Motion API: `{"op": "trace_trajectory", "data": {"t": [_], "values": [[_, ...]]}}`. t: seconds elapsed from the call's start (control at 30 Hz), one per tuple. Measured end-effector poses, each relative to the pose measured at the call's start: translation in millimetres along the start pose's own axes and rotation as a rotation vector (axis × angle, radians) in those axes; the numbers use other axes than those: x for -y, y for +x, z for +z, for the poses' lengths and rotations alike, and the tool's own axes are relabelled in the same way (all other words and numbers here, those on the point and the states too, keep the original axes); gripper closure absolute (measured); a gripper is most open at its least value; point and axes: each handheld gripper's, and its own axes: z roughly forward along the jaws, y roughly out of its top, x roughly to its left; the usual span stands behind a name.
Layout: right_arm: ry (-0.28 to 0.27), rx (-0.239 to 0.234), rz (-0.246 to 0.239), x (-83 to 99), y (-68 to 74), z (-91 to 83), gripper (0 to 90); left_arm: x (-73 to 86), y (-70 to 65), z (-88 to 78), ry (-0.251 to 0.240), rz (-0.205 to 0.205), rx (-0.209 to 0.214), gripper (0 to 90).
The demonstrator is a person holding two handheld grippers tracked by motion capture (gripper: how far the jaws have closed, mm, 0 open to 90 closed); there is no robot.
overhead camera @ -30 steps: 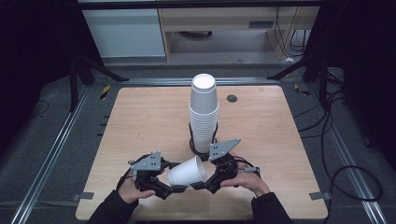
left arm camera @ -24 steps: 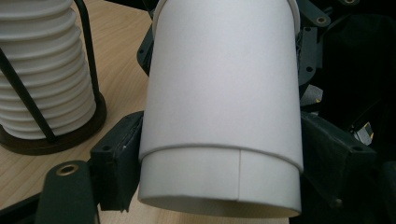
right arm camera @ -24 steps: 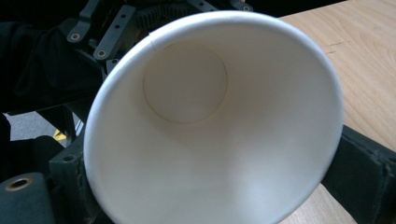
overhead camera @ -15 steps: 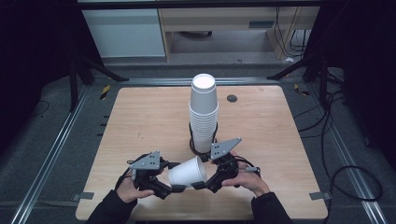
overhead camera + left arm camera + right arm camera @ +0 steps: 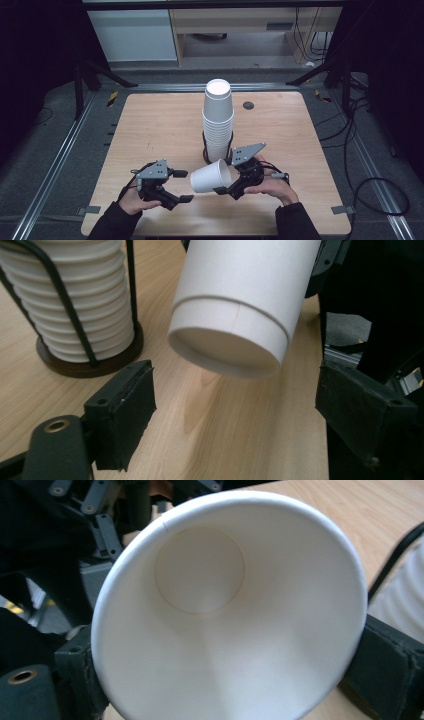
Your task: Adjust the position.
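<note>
Now that your left gripper (image 5: 181,186) has just spread its jaws and let go, the paper cup (image 5: 211,176) hangs on its side above the table (image 5: 150,125), its mouth pinched between your right gripper's (image 5: 223,180) jaws alone. The handover looks complete. Behind it stands the cup stack (image 5: 218,120) in its wire holder (image 5: 90,347).

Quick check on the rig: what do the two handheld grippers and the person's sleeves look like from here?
Both the left gripper and the right gripper are black two-jaw tools with blocky black pads. Each carries a grey three-cornered plate on top, and thin black cables trail from them. A brass-coloured eyelet sits near each jaw base. The person wears dark sleeves.
</note>
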Motion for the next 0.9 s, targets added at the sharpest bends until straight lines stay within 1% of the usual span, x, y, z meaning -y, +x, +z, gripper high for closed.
{"op": "trace_trajectory", "data": {"t": [0.03, 0.07, 0.13, 0.17, 0.2, 0.23, 0.3, 0.37, 0.4, 0.43, 0.47, 0.53, 0.57, 0.7, 0.9], "values": [[0.016, 0.015, -0.008, -2.5, -1.3, 0.0, 7.9, 0.3, 0.4, 0.2, 0.005, -0.003, -0.007, 15.3], [0.027, 0.019, -0.011, -4.3, -2.1, 0.1, 7.9, 0.8, 1.2, 0.3, 0.011, -0.001, -0.014, 15.1], [0.067, 0.032, -0.031, -11.0, -3.9, 2.4, 7.9, 1.4, 2.0, 0.4, 0.02, -0.005, -0.019, 14.4], [0.079, 0.034, -0.038, -13.5, -4.4, 3.4, 7.9, 1.8, 2.5, 0.4, 0.024, -0.006, -0.019, 14.2], [0.112, 0.037, -0.054, -20.6, -5.2, 6.8, 7.9, 2.1, 2.8, 0.6, 0.03, -0.007, -0.025, 13.7], [0.112, 0.037, -0.054, -20.6, -5.2, 6.8, 7.9, 2.3, 3.1, 1.0, 0.037, -0.006, -0.033, 13.7], [0.148, 0.039, -0.08, -27.6, -5.3, 11.0, 7.9, 2.9, 3.6, 1.4, 0.048, -0.005, -0.041, 13.8], [0.182, 0.038, -0.094, -34.2, -5.1, 16.4, 7.9, 3.0, 4.1, 1.3, 0.054, -0.001, -0.052, 13.3], [0.214, 0.037, -0.108, -40.1, -4.9, 21.6, 7.8, 3.0, 4.1, 1.3, 0.055, -0.002, -0.054, 13.2], [0.214, 0.037, -0.108, -40.1, -4.9, 21.6, 7.8, 3.0, 4.2, 1.2, 0.055, -0.002, -0.056, 13.2], [0.226, 0.037, -0.113, -42.8, -4.2, 24.1, 7.9, 3.0, 4.2, 1.2, 0.058, 0.001, -0.058, 13.0], [0.249, 0.024, -0.135, -50.0, -3.0, 32.0, 7.8, 3.0, 4.0, 1.9, 0.065, 0.007, -0.066, 12.5], [0.249, 0.024, -0.135, -50.0, -3.0, 32.0, 7.8, 3.2, 3.7, 2.5, 0.069, 0.008, -0.069, 12.5], [0.292, 0.008, -0.168, -57.1, 0.4, 44.3, 7.9, 3.5, 3.3, 3.9, 0.083, 0.015, -0.08, 12.5], [0.327, -0.02, -0.196, -65.3, 6.5, 58.5, 7.9, 4.1, 2.8, 6.8, 0.106, 0.023, -0.092, 12.6]]}}
